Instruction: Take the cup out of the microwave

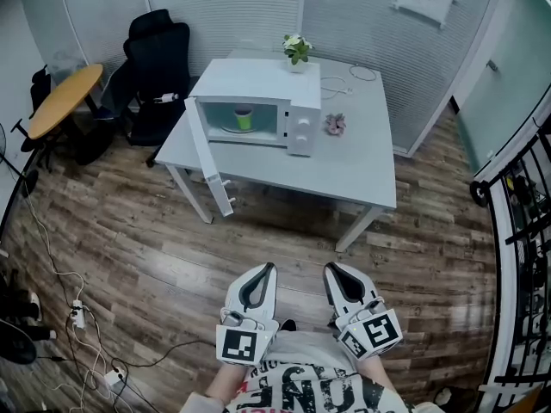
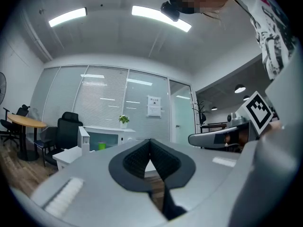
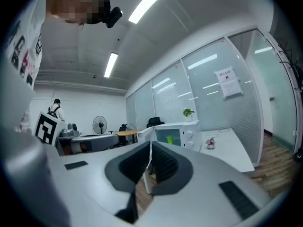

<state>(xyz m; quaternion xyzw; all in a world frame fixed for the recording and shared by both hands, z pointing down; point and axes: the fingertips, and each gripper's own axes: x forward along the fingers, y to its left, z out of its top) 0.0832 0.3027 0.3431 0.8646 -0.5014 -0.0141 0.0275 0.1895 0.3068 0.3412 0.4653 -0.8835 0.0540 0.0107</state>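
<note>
Green plastic cup [image 1: 244,119] stands upright inside the white microwave oven [image 1: 303,127], which sits on the pale grey table [image 1: 353,175] across the wooden floor. The microwave's white door [image 1: 209,166] hangs wide open to the left, so the cavity looks reachable from the front. The left gripper [image 1: 270,268] and the right gripper [image 1: 331,268] are side by side close to the person's body, well apart from the table, both pointing level toward it. Each has its jaws pressed together with nothing between them. By my reading the task has barely begun: the door is already open, while walking up, spreading a gripper's jaws, grasping the cup and drawing it out are all left to do
</note>
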